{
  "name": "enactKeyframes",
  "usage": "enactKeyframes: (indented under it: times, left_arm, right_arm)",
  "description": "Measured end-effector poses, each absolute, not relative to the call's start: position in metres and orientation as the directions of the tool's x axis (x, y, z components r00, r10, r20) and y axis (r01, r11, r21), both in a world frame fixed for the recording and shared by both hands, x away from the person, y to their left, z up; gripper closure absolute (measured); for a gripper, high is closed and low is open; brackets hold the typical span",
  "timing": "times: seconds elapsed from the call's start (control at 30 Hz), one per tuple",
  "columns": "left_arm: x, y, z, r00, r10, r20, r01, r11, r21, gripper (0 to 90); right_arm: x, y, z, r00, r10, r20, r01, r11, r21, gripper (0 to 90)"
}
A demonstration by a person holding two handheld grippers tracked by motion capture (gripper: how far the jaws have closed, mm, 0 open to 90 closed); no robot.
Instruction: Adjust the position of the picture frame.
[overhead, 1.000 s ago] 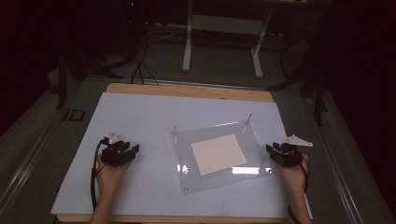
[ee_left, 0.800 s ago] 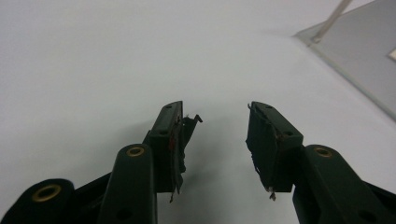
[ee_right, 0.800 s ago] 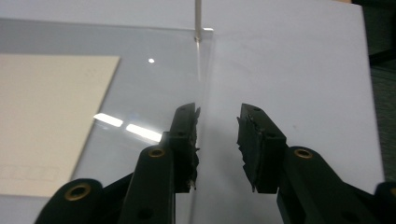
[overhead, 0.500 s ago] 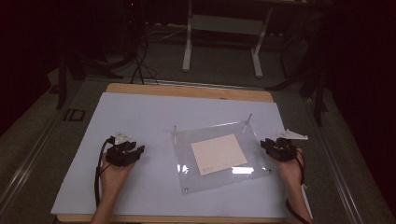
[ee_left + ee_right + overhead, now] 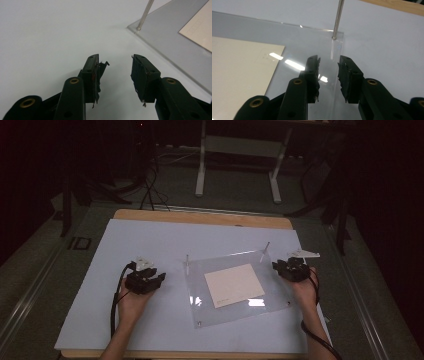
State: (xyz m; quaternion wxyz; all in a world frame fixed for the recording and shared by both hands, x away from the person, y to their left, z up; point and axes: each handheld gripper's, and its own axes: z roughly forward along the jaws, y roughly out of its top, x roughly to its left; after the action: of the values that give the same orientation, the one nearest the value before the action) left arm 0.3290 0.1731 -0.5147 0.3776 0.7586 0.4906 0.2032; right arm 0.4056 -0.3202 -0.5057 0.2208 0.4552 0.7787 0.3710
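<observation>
The clear acrylic plate (image 5: 235,287), lying right of centre on the white mat (image 5: 150,245) over a cream card (image 5: 234,285), looked stiff, slick and best pinched at its right edge, where the right gripper (image 5: 329,65) hovered narrowly parted, the left gripper (image 5: 115,67) wide and empty; its thickness was hard to judge.

We are looking into a dark room where light is falling mainly on the counter (image 5: 150,245), its pale blue-white top showing a wooden edge (image 5: 200,216) at the far side. Beyond it, a white metal stand (image 5: 235,150) is standing on grey-green floor (image 5: 240,195), and black cables (image 5: 150,190) are trailing nearby.
</observation>
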Motion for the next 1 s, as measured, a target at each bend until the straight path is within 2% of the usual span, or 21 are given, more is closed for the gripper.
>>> enactKeyframes:
  times: [0.17,0.63,0.8,1.0]
  left_arm:
    - [0.336,0.163,-0.518,0.458,0.887,-0.066,0.589,-0.247,0.770,57.6]
    - [0.360,0.138,-0.519,0.504,0.860,-0.074,0.552,-0.255,0.794,58.0]
    - [0.372,0.127,-0.520,0.512,0.854,-0.094,0.556,-0.245,0.794,65.2]
    - [0.387,0.114,-0.523,0.487,0.870,-0.072,0.565,-0.252,0.786,65.9]
  right_arm:
    - [0.416,-0.317,-0.506,-0.498,0.867,-0.007,0.533,0.313,0.786,72.4]
    - [0.441,-0.311,-0.515,-0.446,0.894,0.029,0.543,0.245,0.803,78.1]
    - [0.448,-0.306,-0.510,-0.445,0.896,0.009,0.539,0.260,0.801,78.1]
    - [0.454,-0.302,-0.509,-0.442,0.897,-0.025,0.543,0.290,0.788,79.3]
